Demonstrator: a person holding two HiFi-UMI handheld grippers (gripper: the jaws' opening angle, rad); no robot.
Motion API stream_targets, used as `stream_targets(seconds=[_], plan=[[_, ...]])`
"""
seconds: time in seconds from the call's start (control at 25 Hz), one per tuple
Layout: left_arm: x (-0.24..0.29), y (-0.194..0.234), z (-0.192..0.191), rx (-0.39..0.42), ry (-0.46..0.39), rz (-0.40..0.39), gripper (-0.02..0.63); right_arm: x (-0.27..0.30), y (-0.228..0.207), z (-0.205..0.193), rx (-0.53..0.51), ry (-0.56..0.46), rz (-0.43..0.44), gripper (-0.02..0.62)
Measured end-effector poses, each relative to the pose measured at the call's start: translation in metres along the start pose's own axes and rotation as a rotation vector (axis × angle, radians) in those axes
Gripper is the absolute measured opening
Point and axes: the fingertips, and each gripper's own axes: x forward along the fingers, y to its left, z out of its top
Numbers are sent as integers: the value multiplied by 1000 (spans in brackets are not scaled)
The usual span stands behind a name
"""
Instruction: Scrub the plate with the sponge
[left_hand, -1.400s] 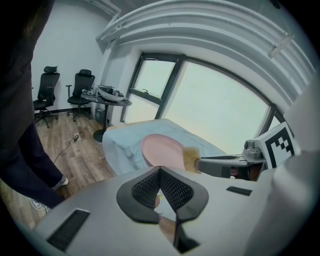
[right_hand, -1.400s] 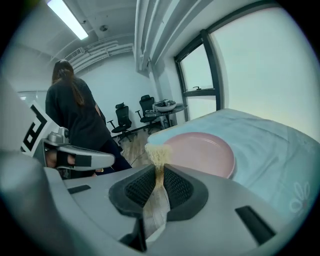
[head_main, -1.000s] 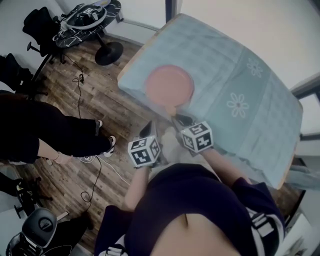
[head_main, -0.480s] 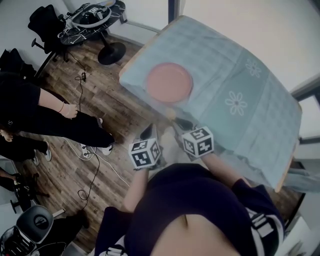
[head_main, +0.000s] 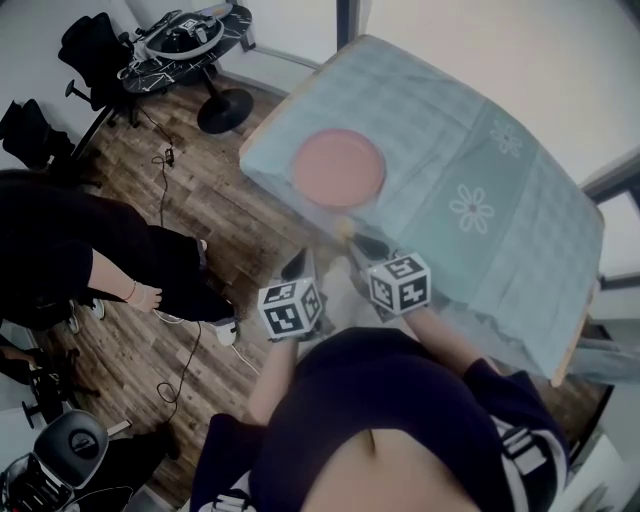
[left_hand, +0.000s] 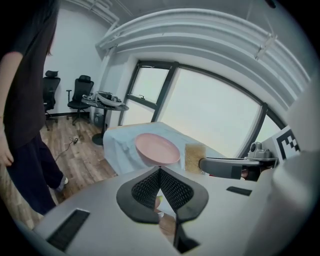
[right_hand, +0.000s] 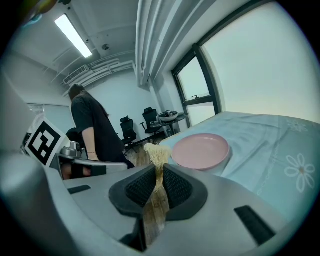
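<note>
I see the pink plate (head_main: 338, 167), round and shallow, lying flat near a corner of the cloth-covered bench (head_main: 480, 150). The tan sponge (right_hand: 156, 152) stands upright, pinched thin in my right tongs (right_hand: 159, 175), its coarse top flaring above them, clear of the plate.

What I can't make out from here — mostly head view haze

Head view is soft all over: the sponge (head_main: 345, 228) is just a yellowish smudge near the plate (head_main: 338, 167), and I can't tell if they touch. The bystander (head_main: 90, 260) is chopped by the left edge there, and the wearer's torso (head_main: 400, 420) blocks everything low in the frame. In the right gripper view the sponge's lower part vanishes between the pads (right_hand: 177, 187). In the left gripper view the bystander's head is out past the top edge, and there's a small pale thing (left_hand: 158, 202) behind the closed pads — can't tell what it is.
</note>
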Motion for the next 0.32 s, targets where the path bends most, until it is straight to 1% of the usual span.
stream_targets(seconds=[0.32], plan=[[2, 0, 3, -3, -1, 8, 3, 2, -4, 5, 4, -7, 2, 53]])
